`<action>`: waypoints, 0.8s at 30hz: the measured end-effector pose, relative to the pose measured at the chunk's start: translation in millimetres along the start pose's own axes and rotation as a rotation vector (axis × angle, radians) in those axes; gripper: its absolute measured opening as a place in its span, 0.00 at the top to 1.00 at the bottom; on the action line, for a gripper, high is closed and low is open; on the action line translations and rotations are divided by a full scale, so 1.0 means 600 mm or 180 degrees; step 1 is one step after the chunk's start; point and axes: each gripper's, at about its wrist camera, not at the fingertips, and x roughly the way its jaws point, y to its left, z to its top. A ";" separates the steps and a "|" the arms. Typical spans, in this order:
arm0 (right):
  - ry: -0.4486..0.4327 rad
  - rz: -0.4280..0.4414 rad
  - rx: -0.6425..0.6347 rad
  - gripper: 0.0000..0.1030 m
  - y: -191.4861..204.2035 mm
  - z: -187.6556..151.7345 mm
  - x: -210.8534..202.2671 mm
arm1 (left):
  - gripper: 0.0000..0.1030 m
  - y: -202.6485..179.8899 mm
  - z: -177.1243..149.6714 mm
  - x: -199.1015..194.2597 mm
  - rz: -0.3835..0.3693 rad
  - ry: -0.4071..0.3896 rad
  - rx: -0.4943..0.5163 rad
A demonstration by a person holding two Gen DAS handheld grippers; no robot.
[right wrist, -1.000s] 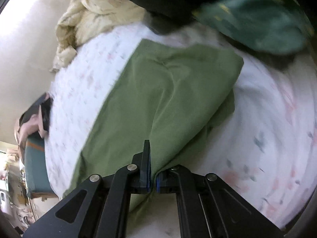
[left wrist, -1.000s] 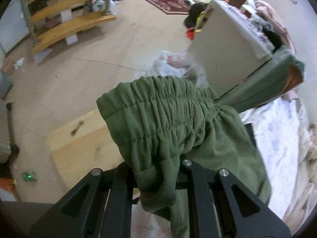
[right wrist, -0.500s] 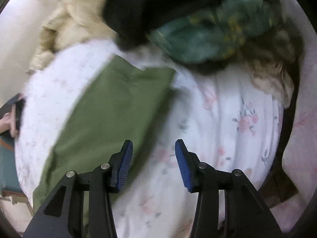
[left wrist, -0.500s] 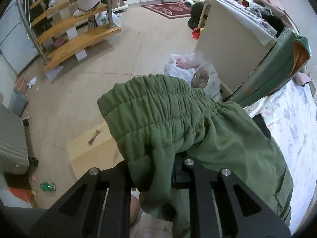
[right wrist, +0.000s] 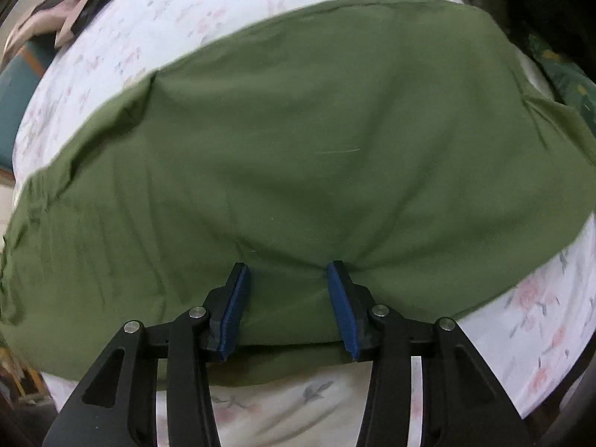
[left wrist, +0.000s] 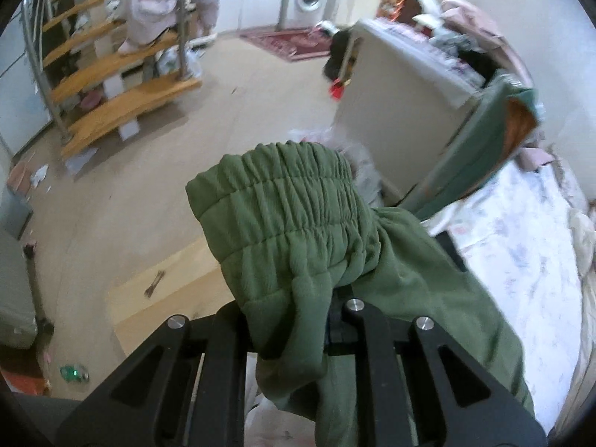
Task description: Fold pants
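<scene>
bed (right wrist: 529,298): floral sheet, we had the pants (right wrist: 298,141) spread flat across it.
change: right gripper (right wrist: 287,298) had let go a second earlier; we had since dropped it onto the cloth, likely a re-grip.
right jaws: wide, pads (right wrist: 234,298) pressing fabric, near hem between them.
left gripper (left wrist: 290,320): clamped on waistband (left wrist: 283,201), held off the bed edge.

Left tool (left wrist: 290,320) clamped (fabric pinched between); right tool (right wrist: 288,298) spread wide, pads down.

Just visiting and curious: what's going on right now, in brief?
Left gripper clamped on olive-green pants' elastic waistband. Right gripper open, pressed on pants on floral bedsheet. Nothing in the way.
</scene>
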 end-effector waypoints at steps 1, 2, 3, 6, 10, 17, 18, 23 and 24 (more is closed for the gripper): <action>-0.0045 0.0088 0.0082 0.55 0.000 0.001 -0.009 | 0.88 -0.011 0.002 -0.015 -0.0021 -0.0076 0.0081; -0.0102 0.0176 0.0167 0.55 -0.006 0.000 -0.020 | 0.88 -0.033 0.003 -0.042 -0.0077 -0.0234 0.0232; -0.0173 0.0254 0.0262 0.55 -0.014 0.000 -0.033 | 0.88 -0.052 0.002 -0.064 -0.0124 -0.0368 0.0370; -0.0370 0.0401 0.0423 0.55 -0.035 0.002 -0.065 | 0.88 -0.158 -0.031 -0.152 -0.0363 -0.0895 0.1140; -0.0529 0.0484 0.0589 0.55 -0.055 0.001 -0.088 | 0.88 -0.303 -0.133 -0.231 -0.0887 -0.1044 0.2101; -0.0597 0.0566 0.0866 0.55 -0.100 0.021 -0.086 | 0.88 -0.475 -0.472 -0.219 -0.1138 -0.0676 0.4125; -0.0591 0.0550 0.0837 0.55 -0.110 0.020 -0.087 | 0.87 -0.477 -0.534 -0.194 -0.1072 -0.0493 0.4433; -0.0497 0.0565 0.0859 0.55 -0.141 0.017 -0.078 | 0.77 -0.449 -0.639 -0.135 -0.0738 -0.0161 0.4756; -0.0470 0.0569 0.0866 0.55 -0.147 0.016 -0.075 | 0.68 -0.443 -0.638 -0.137 -0.0805 -0.0143 0.4763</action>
